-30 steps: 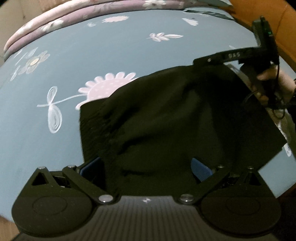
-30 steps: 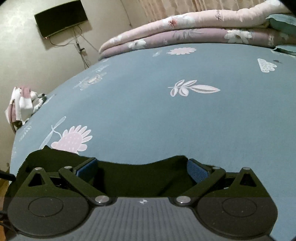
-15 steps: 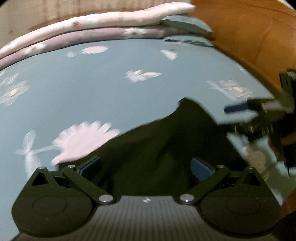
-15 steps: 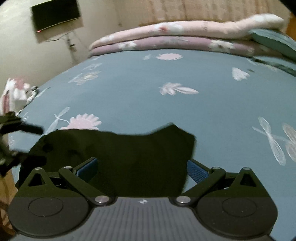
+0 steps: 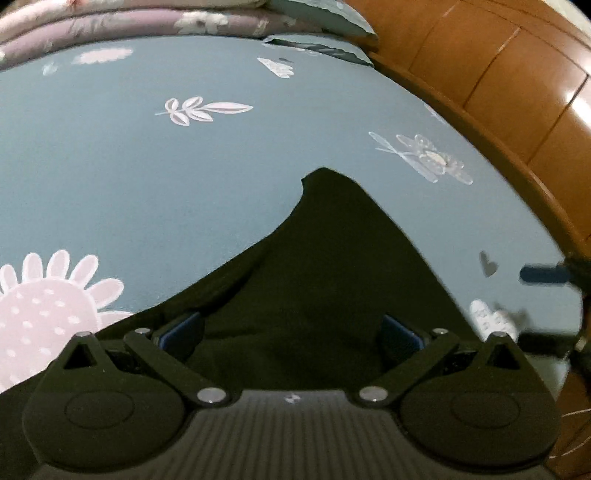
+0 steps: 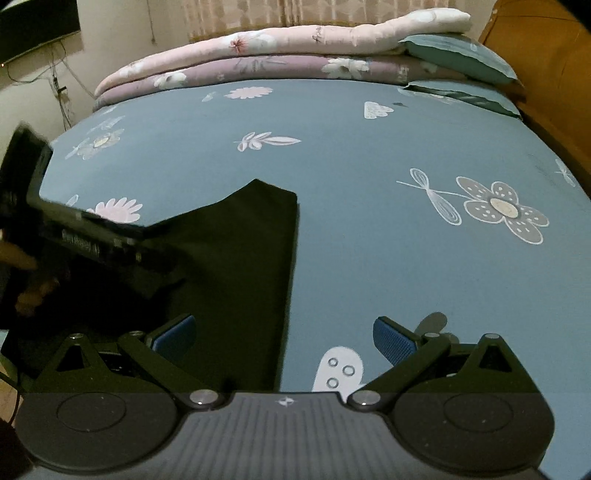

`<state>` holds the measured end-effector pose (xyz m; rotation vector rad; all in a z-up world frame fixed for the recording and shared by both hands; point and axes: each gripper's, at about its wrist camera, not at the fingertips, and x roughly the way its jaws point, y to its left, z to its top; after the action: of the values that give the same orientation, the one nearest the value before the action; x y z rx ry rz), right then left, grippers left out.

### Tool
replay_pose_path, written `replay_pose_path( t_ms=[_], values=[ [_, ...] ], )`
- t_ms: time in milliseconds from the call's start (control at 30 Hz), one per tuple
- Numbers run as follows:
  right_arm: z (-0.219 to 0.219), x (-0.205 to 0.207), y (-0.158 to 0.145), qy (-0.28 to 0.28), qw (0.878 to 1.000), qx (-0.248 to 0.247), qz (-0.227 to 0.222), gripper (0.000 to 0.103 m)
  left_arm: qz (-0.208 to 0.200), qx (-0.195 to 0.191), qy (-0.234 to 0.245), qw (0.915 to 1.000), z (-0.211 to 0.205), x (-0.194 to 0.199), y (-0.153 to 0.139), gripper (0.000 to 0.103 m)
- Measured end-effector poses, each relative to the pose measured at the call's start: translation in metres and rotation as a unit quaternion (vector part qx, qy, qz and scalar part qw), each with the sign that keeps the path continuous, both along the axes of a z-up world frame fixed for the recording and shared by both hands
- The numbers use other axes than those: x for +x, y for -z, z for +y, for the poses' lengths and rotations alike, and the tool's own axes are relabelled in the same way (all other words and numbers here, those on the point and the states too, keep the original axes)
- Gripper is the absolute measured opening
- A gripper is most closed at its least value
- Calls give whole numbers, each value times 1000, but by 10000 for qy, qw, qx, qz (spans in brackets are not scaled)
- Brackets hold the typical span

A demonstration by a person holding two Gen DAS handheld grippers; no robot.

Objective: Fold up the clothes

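A black garment (image 5: 325, 280) lies flat on the blue flowered bedsheet (image 5: 184, 177), one corner pointing away from me. My left gripper (image 5: 291, 332) hovers low over its near part, open, with cloth spread under both blue pads and nothing pinched. In the right wrist view the garment (image 6: 229, 266) fills the left side, and its straight right edge runs down between the fingers of my right gripper (image 6: 284, 338), which is open. A hand (image 6: 22, 258) holds the left gripper at the far left. The right gripper's blue pad (image 5: 541, 275) shows blurred at the left view's right edge.
Folded pink and mauve quilts (image 6: 280, 55) and teal pillows (image 6: 458, 55) are stacked at the bed's far end. A wooden headboard (image 5: 517, 96) runs along the right. A dark screen (image 6: 37, 29) hangs on the wall at left. Bare sheet stretches beyond the garment.
Both grippers have swung to the right and stayed open. The garment's edge, which spanned the right gripper's fingers, now lies mostly to its left. The left view now faces the headboard.
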<state>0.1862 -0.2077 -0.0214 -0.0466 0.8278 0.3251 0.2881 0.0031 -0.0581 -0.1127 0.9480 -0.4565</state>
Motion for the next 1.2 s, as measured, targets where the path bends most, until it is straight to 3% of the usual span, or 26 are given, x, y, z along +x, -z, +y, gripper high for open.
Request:
replay_pose_path(
  t_ms=[167,267,433,567,700,833,933,1100,1200],
  values=[
    [15,1,-7,-146,9998,-57,-76,103,-104,-592,181,9980,19,-31,-32,102],
    [22,5,-8,-197,9997,-92,-85,103,74,-772,413,9961,19,-47,-25,102],
    [32,1,-8,-290,9994,-203,-37,103,255,-461,482,9974,4,-47,-1,102],
    [36,-5,-10,-345,9990,-291,-33,103,340,-476,533,9969,13,-54,-10,102],
    [44,-5,-18,-438,9987,-201,-151,103,155,-548,275,9980,43,-70,-26,102],
    [62,0,-22,-697,9973,-4,-224,103,663,-613,-25,9959,68,-73,-4,102],
    [83,2,-24,-992,9947,-29,-258,103,536,-845,-88,9949,82,-82,-21,102],
    [115,0,-27,-1534,9873,273,-294,103,-119,-890,-570,9943,121,-92,-54,102],
    [138,-3,-25,-2009,9783,447,-222,100,-224,-835,-875,9924,136,-91,-55,102]
  ],
)
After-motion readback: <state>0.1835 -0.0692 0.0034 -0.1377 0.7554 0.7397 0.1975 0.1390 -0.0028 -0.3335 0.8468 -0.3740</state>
